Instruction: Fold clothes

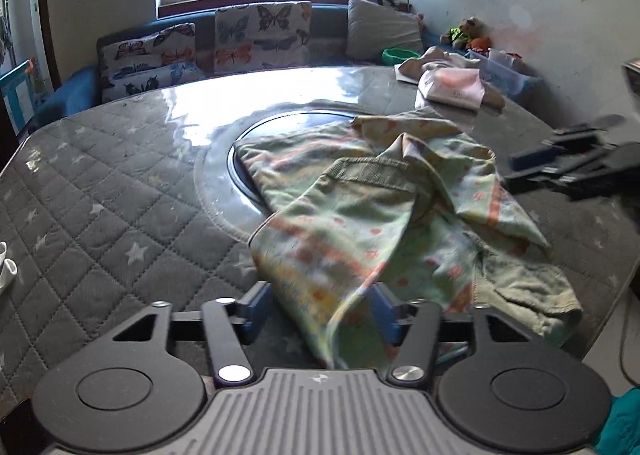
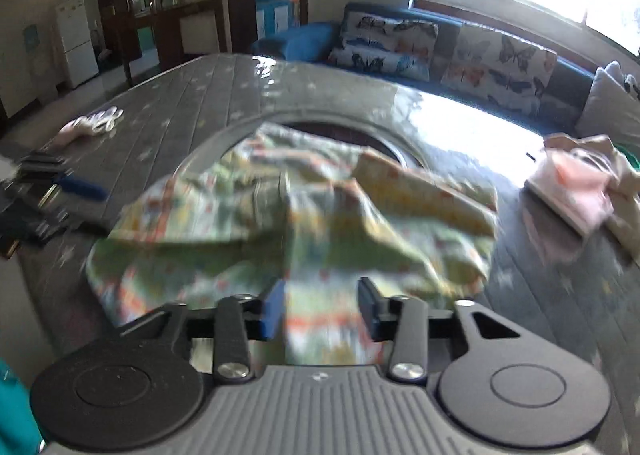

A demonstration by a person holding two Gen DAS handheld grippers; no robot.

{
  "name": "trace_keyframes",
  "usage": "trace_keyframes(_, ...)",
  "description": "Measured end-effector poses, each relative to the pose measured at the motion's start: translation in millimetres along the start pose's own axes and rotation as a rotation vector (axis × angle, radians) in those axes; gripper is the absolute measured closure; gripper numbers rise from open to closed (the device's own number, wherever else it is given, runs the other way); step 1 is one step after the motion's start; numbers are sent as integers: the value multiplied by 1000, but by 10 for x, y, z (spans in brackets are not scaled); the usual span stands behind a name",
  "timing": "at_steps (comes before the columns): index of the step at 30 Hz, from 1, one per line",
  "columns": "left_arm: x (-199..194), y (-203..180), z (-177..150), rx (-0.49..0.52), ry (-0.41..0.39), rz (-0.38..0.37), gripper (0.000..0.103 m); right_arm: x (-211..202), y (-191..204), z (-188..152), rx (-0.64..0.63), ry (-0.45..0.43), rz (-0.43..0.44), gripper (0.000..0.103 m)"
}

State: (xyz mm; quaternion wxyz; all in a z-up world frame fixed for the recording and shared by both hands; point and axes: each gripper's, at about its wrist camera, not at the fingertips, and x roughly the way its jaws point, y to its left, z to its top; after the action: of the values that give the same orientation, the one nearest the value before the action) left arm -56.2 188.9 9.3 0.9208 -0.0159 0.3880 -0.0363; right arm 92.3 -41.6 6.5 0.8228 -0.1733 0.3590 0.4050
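Note:
A crumpled green garment [image 1: 372,215] with orange and yellow print lies on the grey quilted table [image 1: 100,195], partly over its round glass centre [image 1: 280,127]. My left gripper [image 1: 322,311] is at the garment's near edge, jaws apart, with a fold of cloth running loosely between the blue pads. In the right wrist view the same garment [image 2: 300,223] is blurred. The right gripper [image 2: 322,307] hovers over its near edge, jaws apart, with the cloth lying under and between the pads. Each gripper shows in the other's view: right gripper [image 1: 560,167], left gripper [image 2: 60,191].
Folded pink and beige clothes [image 1: 452,83] are stacked at the table's far right. A small white item [image 2: 92,123] lies near the table's far left corner. A blue sofa with butterfly cushions [image 1: 260,35] stands behind the table, under a window. A clear bin [image 1: 504,71] sits by the wall.

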Motion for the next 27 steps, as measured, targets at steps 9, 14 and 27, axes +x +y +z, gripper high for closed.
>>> trace_keyframes(9,158,-151,106,-6,-10,-37,30,819,145,161,-23,59,-40,92)
trace_keyframes(14,351,-309,255,27,-22,-61,30,582,1,106,46,-26,-74,99)
trace_keyframes(27,1088,-699,531,160,14,-63,33,-234,-869,-543,349,-22,-284,84)
